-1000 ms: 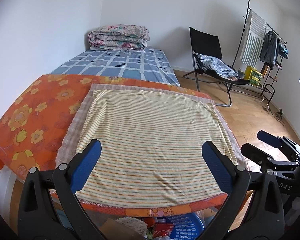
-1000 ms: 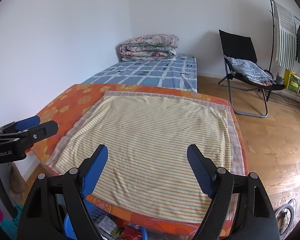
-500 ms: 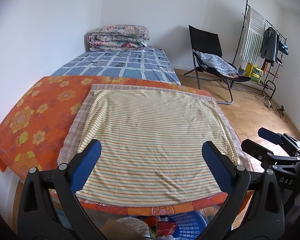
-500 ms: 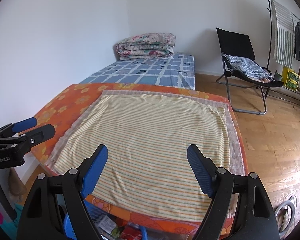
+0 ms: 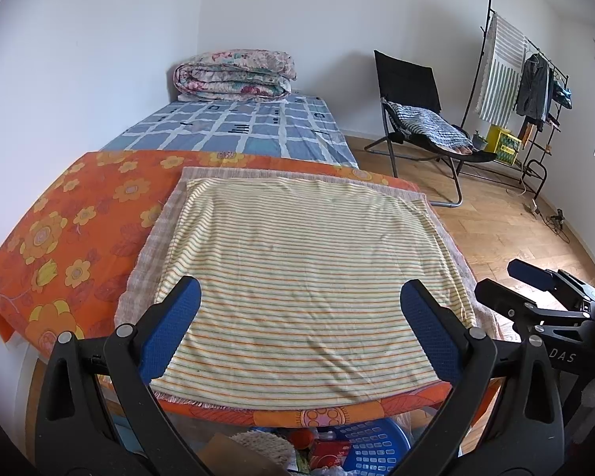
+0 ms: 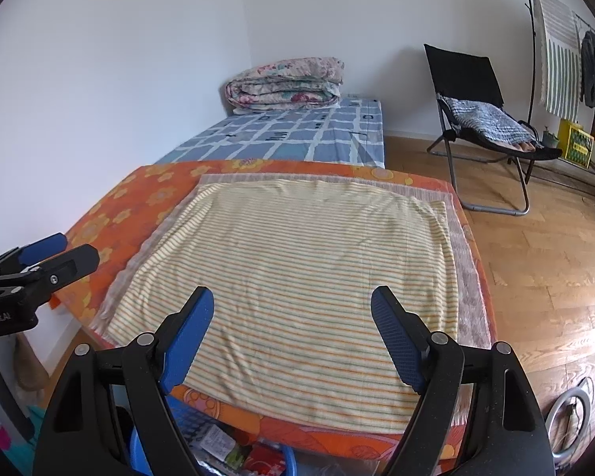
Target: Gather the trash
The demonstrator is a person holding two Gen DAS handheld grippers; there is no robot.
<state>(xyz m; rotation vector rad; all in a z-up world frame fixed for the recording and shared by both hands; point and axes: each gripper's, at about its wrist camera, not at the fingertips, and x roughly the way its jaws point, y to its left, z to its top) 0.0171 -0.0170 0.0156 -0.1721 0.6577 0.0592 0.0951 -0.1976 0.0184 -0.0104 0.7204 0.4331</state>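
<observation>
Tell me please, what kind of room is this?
Most likely a bedroom in a home. A low mattress with a blue checked sheet lies by the white wall, a folded floral quilt sits on it, and a black metal clothes rack with hanging garments stands at the far right.

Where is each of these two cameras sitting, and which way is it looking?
Left wrist view: sits on the left gripper, looks forward across the striped cloth toward the folded quilt; its open fingers show, and the right gripper at the right edge.
Right wrist view: sits on the right gripper, facing the same way; the left gripper shows at the left edge.
Both share cloth, quilt, black chair and blue basket.
</observation>
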